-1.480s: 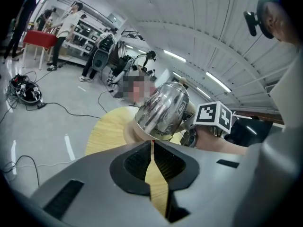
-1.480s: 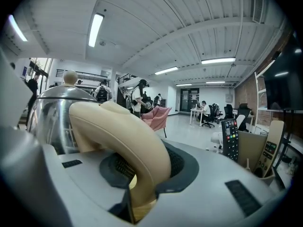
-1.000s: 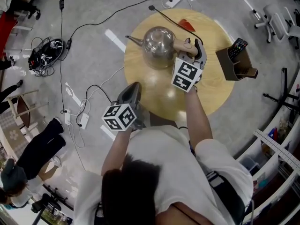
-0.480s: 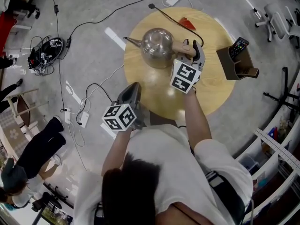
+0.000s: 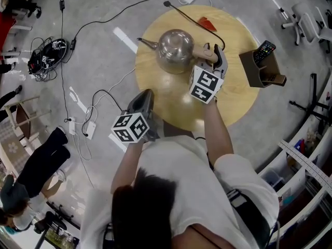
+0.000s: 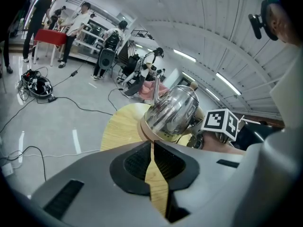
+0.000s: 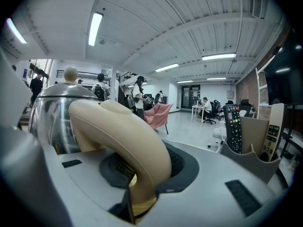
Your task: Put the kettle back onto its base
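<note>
Clamping the handle (image 7: 124, 143) of the kettle (image 5: 175, 48) in the right hand-held gripper (image 5: 213, 56), spout (image 5: 146, 43) pointing straight away, with the shut, empty left hand-held gripper (image 6: 151, 144) farther off

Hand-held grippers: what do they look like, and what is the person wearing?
The left hand-held gripper and right hand-held gripper are smooth grey plastic with black ribbed pads. Each carries a white cube printed with black square markers. The person wears a white short-sleeved shirt.
</note>
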